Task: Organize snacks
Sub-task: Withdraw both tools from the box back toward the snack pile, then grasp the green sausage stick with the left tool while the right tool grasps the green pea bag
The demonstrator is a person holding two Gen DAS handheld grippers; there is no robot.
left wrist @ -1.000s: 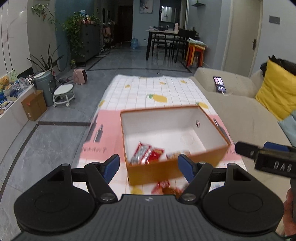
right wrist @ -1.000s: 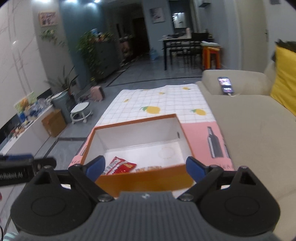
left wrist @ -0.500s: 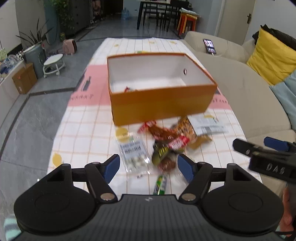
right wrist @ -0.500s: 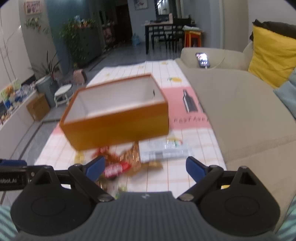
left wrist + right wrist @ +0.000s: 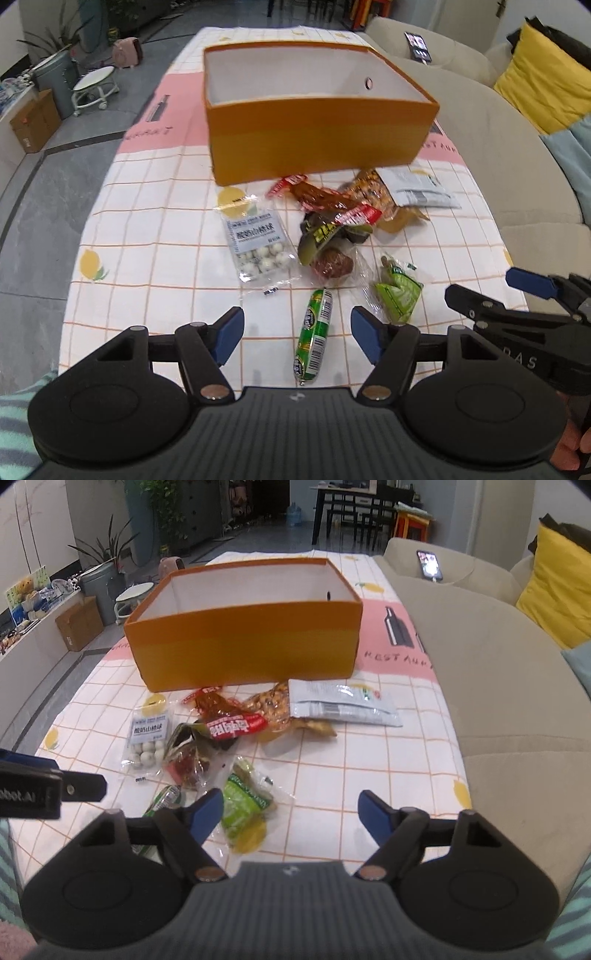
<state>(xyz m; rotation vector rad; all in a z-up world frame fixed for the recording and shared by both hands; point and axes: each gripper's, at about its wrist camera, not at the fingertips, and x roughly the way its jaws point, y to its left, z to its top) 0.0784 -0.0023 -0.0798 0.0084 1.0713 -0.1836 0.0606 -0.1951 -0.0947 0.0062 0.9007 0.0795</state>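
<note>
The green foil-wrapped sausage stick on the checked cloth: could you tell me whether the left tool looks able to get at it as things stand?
Probably yes. The green foil-wrapped sausage stick lies alone on the checked cloth, directly between the left tool's closing, still wide fingers, with nothing on top of it.

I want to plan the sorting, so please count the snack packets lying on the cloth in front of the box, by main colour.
Green: 2, the sausage stick and the crinkled bag.
Red or brown: 3.
Clear with white balls: 1.
White or grey: 1.
Olive with yellow print: 1.
Total: about 8; the heap overlaps.
</note>
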